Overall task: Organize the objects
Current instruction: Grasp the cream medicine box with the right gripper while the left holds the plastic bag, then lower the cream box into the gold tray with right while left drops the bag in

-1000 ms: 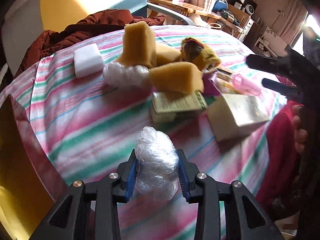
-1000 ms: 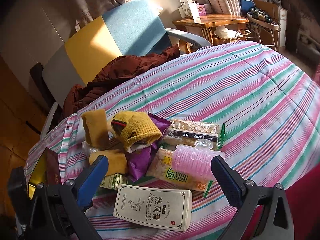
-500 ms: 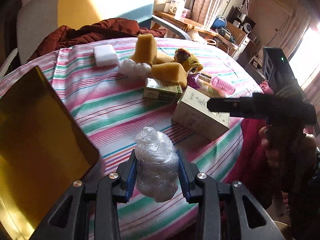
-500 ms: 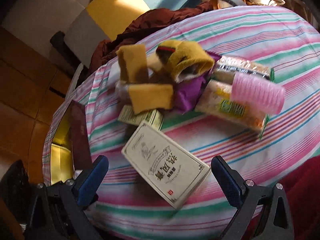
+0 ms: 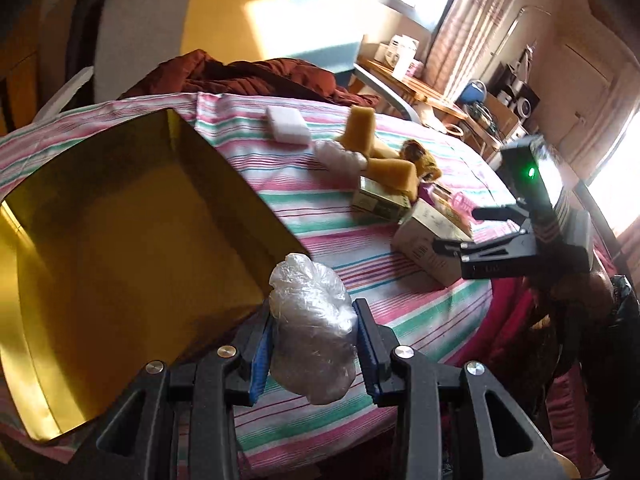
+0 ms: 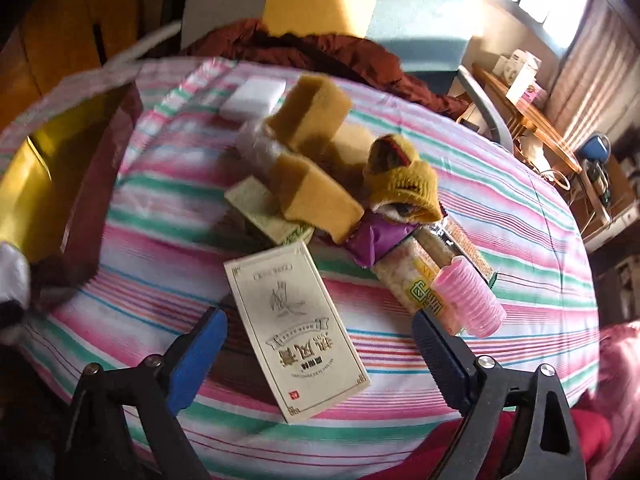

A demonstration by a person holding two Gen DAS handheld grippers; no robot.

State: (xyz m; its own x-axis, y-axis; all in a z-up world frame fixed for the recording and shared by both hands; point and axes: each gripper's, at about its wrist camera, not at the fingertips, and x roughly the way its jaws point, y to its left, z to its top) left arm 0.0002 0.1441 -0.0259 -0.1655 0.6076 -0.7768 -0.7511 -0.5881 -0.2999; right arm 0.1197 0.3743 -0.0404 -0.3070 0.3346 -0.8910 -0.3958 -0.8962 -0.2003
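While our left gripper (image 5: 314, 356) pinches a plastic-wrap ball (image 5: 310, 332) above the desk (image 5: 352, 276), just beside the open gold box (image 5: 120, 248), our right gripper (image 6: 320, 354) stands spread, its jaws having just been closing, over a cream carton (image 6: 298, 328) that lies between them, untouched. Behind the carton we see yellow sponges (image 6: 316, 196), a knit hat (image 6: 404, 178), a pink roller (image 6: 468, 300) and a white sponge (image 6: 252, 98) on the striped cloth.
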